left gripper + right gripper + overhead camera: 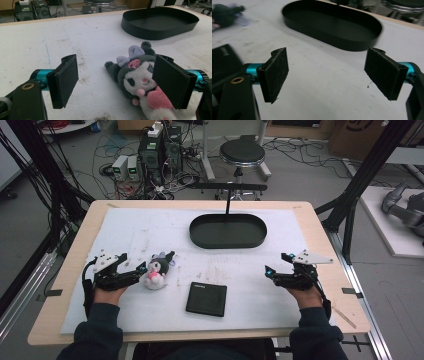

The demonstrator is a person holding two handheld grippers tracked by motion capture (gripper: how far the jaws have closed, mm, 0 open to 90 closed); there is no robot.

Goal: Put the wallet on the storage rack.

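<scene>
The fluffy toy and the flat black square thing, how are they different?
The black-and-white plush toy with a pink heart is soft, rounded and multi-coloured; the flat black rectangular wallet is thin, sharp-cornered and plain. The toy lies by the left claw; the wallet lies apart. Both rest on the white mat.

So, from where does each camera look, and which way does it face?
High view: above the person's side, facing forward and down on the table; both forearms, left gripper and right gripper show.
Left gripper view: on the left gripper, looking along its open jaws at the plush, tray beyond.
Right gripper view: on the right gripper, open jaws over bare mat, facing the tray.
All three views share tray and plush.
</scene>
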